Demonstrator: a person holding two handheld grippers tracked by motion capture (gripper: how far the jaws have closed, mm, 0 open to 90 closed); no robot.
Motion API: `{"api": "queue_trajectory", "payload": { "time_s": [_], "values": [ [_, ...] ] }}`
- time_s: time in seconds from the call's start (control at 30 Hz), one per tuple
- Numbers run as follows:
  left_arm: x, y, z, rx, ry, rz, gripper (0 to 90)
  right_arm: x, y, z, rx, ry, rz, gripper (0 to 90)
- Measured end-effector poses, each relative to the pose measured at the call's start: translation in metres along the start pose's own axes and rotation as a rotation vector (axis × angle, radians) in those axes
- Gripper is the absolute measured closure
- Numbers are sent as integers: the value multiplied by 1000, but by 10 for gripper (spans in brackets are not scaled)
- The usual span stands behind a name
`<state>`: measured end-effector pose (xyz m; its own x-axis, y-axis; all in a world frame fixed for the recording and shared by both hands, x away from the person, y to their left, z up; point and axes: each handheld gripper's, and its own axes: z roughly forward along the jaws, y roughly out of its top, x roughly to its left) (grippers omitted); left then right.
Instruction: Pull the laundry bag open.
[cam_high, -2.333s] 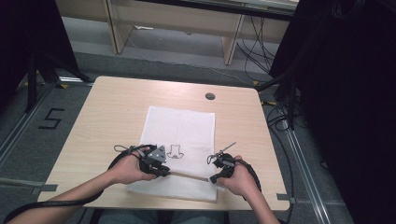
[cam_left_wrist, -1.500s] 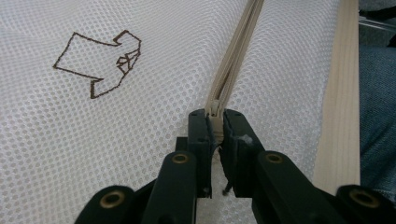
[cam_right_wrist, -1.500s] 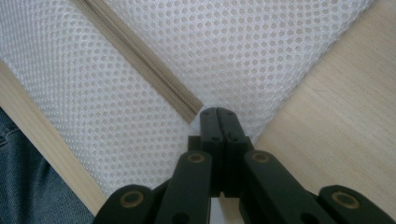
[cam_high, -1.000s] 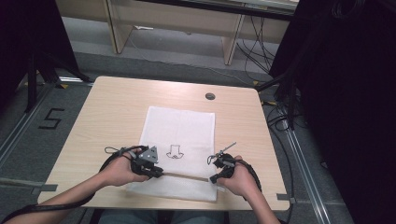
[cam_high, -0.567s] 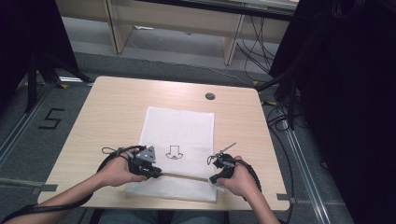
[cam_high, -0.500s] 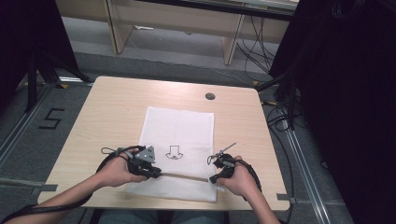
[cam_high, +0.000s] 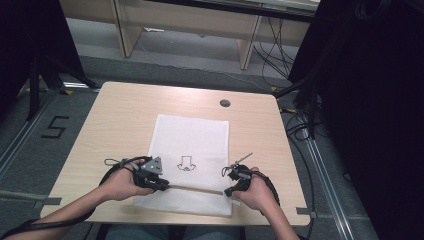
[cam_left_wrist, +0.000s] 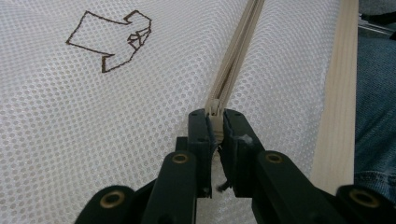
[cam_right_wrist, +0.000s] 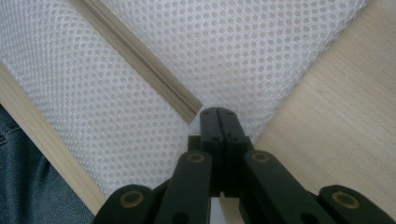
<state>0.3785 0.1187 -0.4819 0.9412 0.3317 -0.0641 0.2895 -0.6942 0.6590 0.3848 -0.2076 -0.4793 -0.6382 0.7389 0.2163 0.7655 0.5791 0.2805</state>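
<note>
A pale wooden table (cam_high: 125, 115) carries a white mesh zip bag (cam_high: 192, 135) near its front edge. The beige zipper (cam_right_wrist: 135, 63) runs across the bag's near end. The right gripper (cam_right_wrist: 219, 116) is clamped tight on the bag's end; the left gripper (cam_left_wrist: 215, 123) pinches the small zipper pull (cam_left_wrist: 215, 112). Likely risks — the pull slipping from its narrow bite, or mesh bunching and jamming the slider if the right-hand anchor loosens.

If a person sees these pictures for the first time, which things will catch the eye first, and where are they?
A white mesh bag lies flat in the middle of the wooden table, with a small dark outline drawing on it. Near its front edge, the left gripper is shut on the zipper pull, and the right gripper pinches the mesh at the zipper's other end.
</note>
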Motion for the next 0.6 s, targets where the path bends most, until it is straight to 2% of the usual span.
{"api": "queue_trajectory", "payload": {
  "time_s": [0.07,0.17,0.23,0.27,0.37,0.4,0.5,0.53,0.57,0.6],
  "values": [
    [1,0,0,7,5,22,818,0,0,0,0,-1,-2,900],
    [0,-1,0,4,-1,1,818,0,0,0,4,1,-2,900],
    [1,0,0,8,0,12,818,0,0,0,5,0,-2,900],
    [0,-1,0,2,-4,3,818,-1,0,1,-6,-2,-10,900],
    [0,-1,-1,2,-5,7,818,-2,0,0,-5,-12,-31,900],
    [1,0,-1,7,-4,26,818,-1,0,0,-11,-13,-27,900],
    [1,0,-1,11,-10,25,818,-1,0,0,-8,-19,-21,900],
    [1,-1,-1,21,6,32,819,-2,0,1,-10,-17,-30,900],
    [0,-2,-2,19,14,20,818,-2,0,1,-10,-19,-28,900],
    [2,-4,-3,3,-2,3,819,-2,0,1,-17,-17,-38,900]
  ]
}}
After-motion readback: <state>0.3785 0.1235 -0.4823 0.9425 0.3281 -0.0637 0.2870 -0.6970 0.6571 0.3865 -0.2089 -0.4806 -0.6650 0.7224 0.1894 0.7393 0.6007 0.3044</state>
